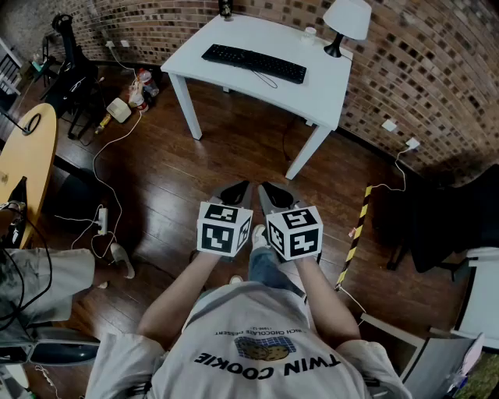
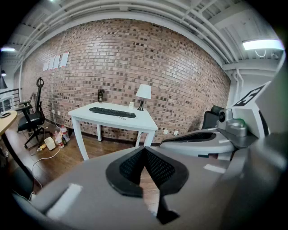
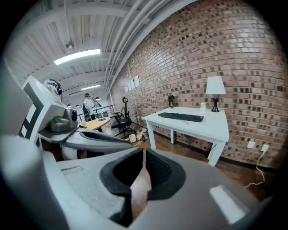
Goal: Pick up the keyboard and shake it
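Matt black plastic keyboard (image 1: pixel 253 63) on a smooth, white-painted worktop (image 1: pixel 327 82). Dark, slightly glossy wood-plank floor (image 1: pixel 234 156); rough brick wall (image 1: pixel 437 86). Matt grey plastic left gripper (image 2: pixel 145 149), ribbed black pads (image 2: pixel 159 168).

I get bright, even light from ceiling tubes (image 3: pixel 77 55), blown white. Fisheye bends the brick wall (image 2: pixel 135 58); corners go black; my near foreground is soft.

White table (image 1: pixel 320 90) on wooden floor (image 1: pixel 218 171), bearing black keyboard (image 1: pixel 253 64) and lamp (image 1: pixel 347 17).
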`<state>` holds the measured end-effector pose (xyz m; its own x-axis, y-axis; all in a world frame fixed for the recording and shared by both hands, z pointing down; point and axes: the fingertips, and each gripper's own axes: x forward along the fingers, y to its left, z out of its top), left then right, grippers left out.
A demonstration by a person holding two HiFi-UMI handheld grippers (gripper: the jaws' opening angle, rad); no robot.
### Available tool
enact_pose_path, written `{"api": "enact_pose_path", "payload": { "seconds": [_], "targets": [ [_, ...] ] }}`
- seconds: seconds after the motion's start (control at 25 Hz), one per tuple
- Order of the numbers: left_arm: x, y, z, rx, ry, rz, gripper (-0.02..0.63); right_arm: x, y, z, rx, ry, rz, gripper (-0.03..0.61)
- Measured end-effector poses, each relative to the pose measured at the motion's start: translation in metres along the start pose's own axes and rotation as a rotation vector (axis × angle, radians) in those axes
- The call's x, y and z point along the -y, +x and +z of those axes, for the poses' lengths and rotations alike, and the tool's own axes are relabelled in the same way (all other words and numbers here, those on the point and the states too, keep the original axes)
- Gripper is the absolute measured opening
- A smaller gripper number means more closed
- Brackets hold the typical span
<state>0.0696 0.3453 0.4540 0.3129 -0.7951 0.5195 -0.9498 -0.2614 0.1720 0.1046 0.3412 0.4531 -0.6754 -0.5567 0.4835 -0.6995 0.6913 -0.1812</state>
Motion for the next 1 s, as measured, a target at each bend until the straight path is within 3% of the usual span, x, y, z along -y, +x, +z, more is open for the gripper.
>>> {"api": "enact_pose_path", "payload": {
  "seconds": [0.28,0.52,1.0],
  "targets": [
    [-0.020,0.082,0.046,-0.011,0.009,0.046,0.006,0.068,0.052,0.035,-0.013,-0.003,0.047,0.020],
    [-0.031,0.138,0.088,0.030,-0.019,0.044,0.006,0.122,0.082,0.073,0.005,-0.020,0.060,0.020],
    [-0.055,0.208,0.139,0.034,0.032,0.069,0.006,0.185,0.133,0.107,0.004,-0.033,0.060,0.020]
  ]
}}
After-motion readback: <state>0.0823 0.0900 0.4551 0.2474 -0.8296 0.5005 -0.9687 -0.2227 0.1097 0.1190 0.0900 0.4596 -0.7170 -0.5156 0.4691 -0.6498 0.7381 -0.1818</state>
